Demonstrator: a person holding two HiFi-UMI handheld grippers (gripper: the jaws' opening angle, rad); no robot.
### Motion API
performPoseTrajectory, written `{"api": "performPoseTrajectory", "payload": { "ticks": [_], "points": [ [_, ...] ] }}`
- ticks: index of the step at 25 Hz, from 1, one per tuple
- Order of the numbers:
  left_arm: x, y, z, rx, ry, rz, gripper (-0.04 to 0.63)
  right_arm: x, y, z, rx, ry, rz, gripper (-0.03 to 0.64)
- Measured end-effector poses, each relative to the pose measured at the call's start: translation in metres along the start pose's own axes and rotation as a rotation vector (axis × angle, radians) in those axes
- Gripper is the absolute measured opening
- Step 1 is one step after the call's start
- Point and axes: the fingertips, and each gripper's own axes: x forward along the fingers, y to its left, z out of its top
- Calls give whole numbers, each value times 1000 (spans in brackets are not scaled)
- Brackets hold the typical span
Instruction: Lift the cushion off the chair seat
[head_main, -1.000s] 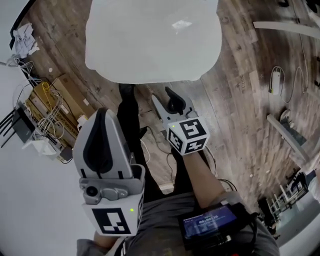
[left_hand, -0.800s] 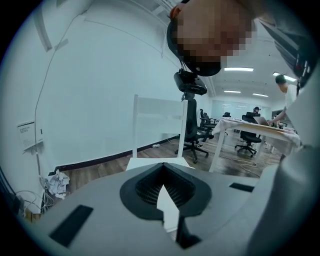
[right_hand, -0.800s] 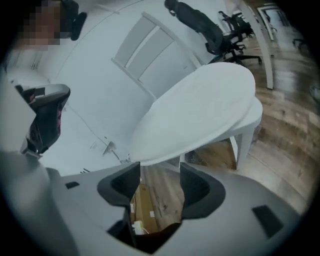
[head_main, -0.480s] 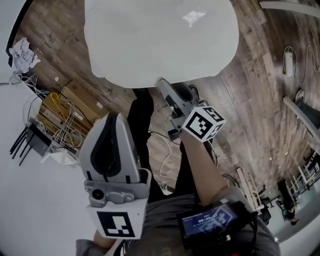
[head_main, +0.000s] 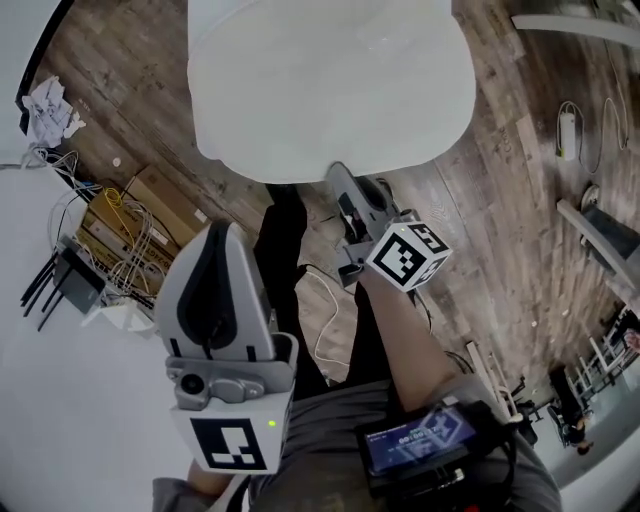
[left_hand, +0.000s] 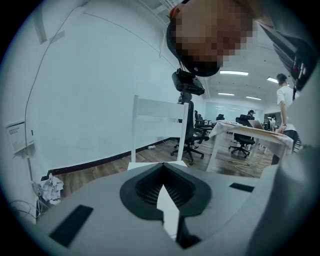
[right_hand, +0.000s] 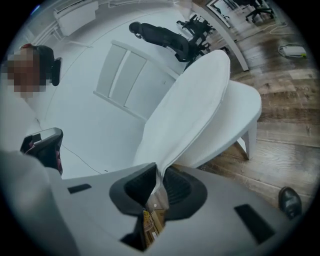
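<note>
Ceiling strips (left_hand: 234, 73) glow bright; the cushion (head_main: 330, 80) looks perhaps overexposed, edges vignetted.

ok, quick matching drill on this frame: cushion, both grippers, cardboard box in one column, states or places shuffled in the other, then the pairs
Things:
1. cushion
2. left gripper
3. right gripper
4. cardboard box

States or places:
A. on the floor
B. jaws together, nothing between them
C. clamped on a fabric edge
D. tilted up, one side raised off the chair seat

Pairs: 1-D, 2-B, 3-C, 4-A

Note: the right gripper's jaws have just been closing, with the cushion's edge between them.
</note>
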Motion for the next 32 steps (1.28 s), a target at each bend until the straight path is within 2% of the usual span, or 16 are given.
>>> {"api": "performPoseTrajectory", "payload": {
  "ticks": [7,13,19,24,29,32],
  "points": [
    [-21,-12,51,4,-75,33,6,-16,50,42,-181,11,30,37],
    [-43,-28,105,25,-137,61,6,-25,112,101,-360,-4,101,28],
    [-66,-54,167,38,-255,80,6,-53,203,162,-489,-68,215,26],
    [-83,-70,234,55,-383,104,6,-100,295,219,-610,-146,335,26],
    [-112,-81,293,71,-452,120,6,-161,382,247,-739,-217,391,26],
    [-127,-83,334,73,-538,131,6,-189,429,263,-817,-269,426,28]
  ]
}}
